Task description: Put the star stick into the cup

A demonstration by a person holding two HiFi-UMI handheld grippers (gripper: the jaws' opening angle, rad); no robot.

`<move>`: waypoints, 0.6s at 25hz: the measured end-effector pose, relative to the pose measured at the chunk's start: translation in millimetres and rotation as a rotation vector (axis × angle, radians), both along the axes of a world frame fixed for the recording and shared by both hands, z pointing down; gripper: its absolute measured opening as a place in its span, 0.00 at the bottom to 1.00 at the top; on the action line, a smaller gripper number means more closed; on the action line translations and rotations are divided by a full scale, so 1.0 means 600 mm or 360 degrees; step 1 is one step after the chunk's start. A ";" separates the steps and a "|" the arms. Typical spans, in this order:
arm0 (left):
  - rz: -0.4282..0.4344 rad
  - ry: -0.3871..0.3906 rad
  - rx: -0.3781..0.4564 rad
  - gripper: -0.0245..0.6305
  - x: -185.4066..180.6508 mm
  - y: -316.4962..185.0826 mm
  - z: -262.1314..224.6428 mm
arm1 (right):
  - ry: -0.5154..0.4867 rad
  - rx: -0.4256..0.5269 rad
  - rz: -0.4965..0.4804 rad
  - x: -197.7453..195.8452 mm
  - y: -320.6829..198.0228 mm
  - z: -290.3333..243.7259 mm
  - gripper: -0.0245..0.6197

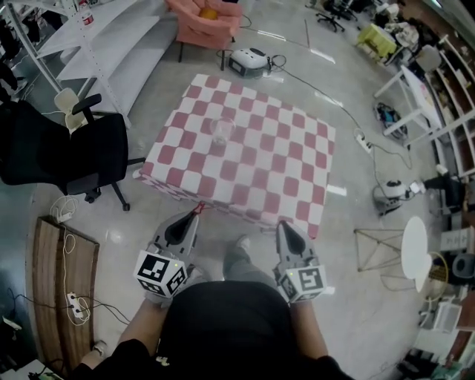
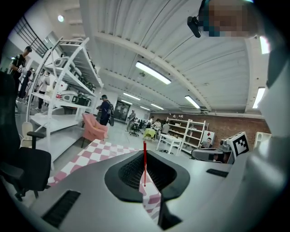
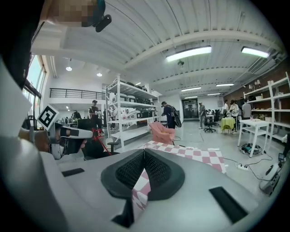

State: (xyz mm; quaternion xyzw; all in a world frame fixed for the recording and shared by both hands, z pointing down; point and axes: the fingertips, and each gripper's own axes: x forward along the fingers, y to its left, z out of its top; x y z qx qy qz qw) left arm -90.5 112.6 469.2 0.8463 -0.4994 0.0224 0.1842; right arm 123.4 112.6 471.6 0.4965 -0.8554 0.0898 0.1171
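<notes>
A clear plastic cup (image 1: 221,131) stands upright on the table with the pink-and-white checked cloth (image 1: 274,167), left of its middle. I stand at the table's near edge. My left gripper (image 1: 194,217) is held low before that edge, shut on a thin red star stick (image 1: 199,208) whose end juts past the tips. In the left gripper view the stick (image 2: 145,165) stands upright between the closed jaws of the left gripper (image 2: 145,153). My right gripper (image 1: 283,225) hangs beside it, and in its own view the right gripper (image 3: 144,152) is shut with nothing in it.
A black office chair (image 1: 63,152) stands left of the table, with white shelving (image 1: 111,37) behind it. A pink armchair (image 1: 204,18) sits beyond the far edge. A wooden bench (image 1: 63,289) lies at my left and a round white stool (image 1: 414,249) at my right.
</notes>
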 end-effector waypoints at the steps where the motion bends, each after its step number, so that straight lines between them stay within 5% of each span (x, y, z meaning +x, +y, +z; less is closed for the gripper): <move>1: -0.0013 -0.0009 0.0002 0.12 0.007 -0.017 -0.001 | -0.0018 -0.0010 -0.0014 0.008 -0.017 0.001 0.06; 15: -0.0163 0.0017 0.0024 0.12 0.133 -0.190 -0.027 | -0.0082 -0.0045 -0.0153 0.136 -0.193 0.003 0.06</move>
